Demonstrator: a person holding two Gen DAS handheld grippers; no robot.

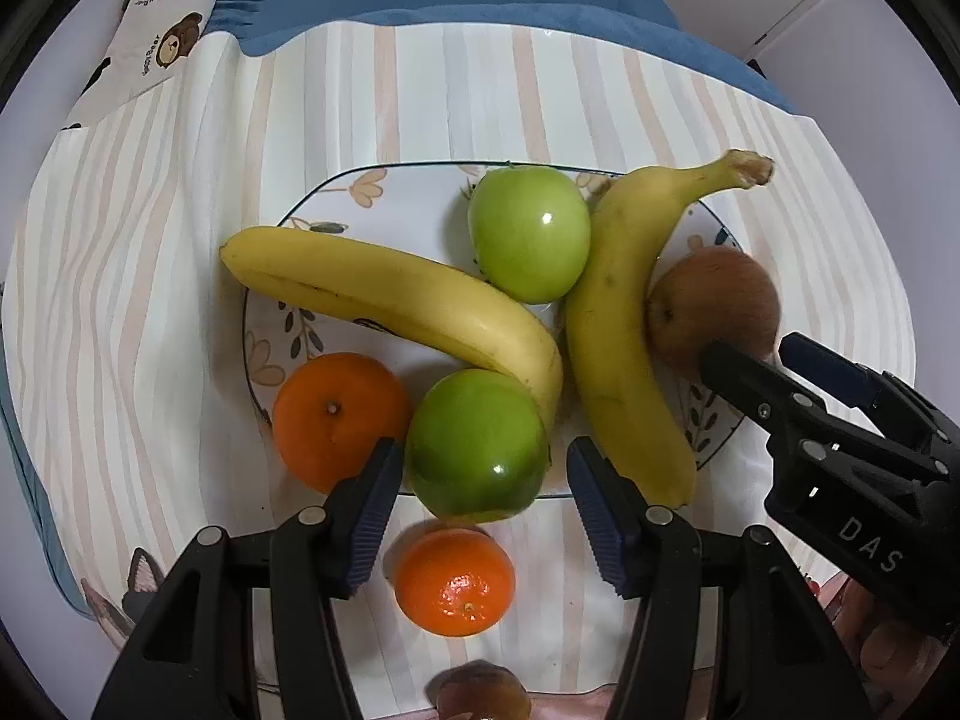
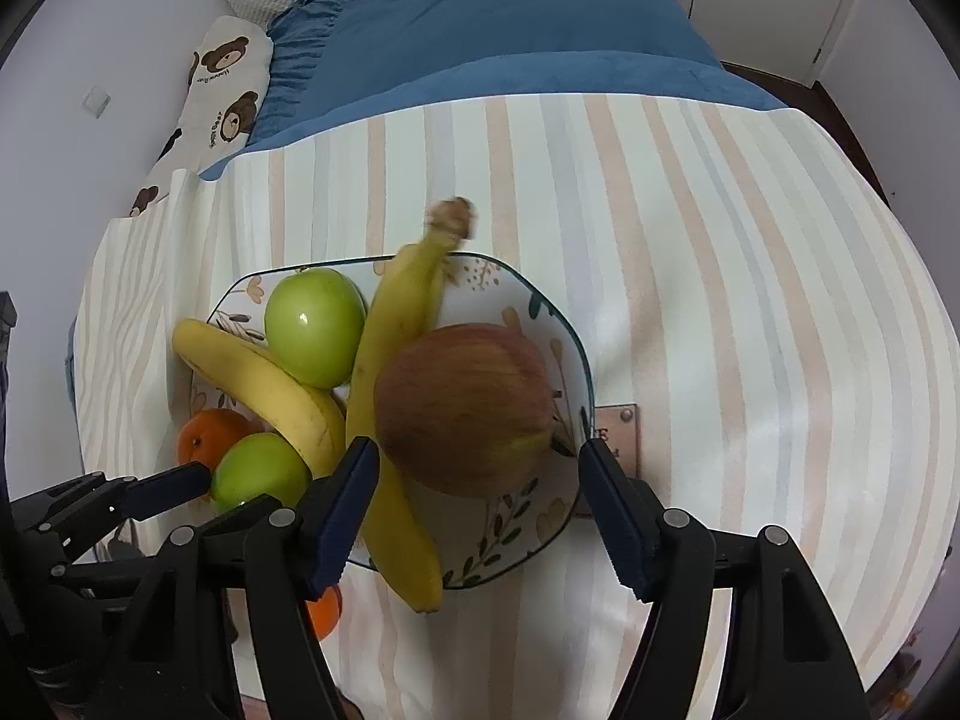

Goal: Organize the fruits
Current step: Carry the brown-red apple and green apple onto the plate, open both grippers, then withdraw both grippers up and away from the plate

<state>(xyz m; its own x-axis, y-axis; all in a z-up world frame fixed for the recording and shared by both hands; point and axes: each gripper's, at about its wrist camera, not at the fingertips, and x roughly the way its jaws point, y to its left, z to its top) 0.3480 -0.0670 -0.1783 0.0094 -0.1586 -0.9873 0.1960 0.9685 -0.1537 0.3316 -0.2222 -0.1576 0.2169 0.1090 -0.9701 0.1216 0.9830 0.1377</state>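
Hovering over plate, both grippers' jaws spread wide, gripping nothing; left gripper straddles green apple, overhanging plate edge; nudging it risks rolling onto orange.

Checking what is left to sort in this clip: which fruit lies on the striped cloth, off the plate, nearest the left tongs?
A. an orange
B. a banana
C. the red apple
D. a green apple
A: the orange sits on the striped cloth just short of the plate, between the open fingers of the left tongs, while both green apples, the bananas and the red apple rest on the plate.
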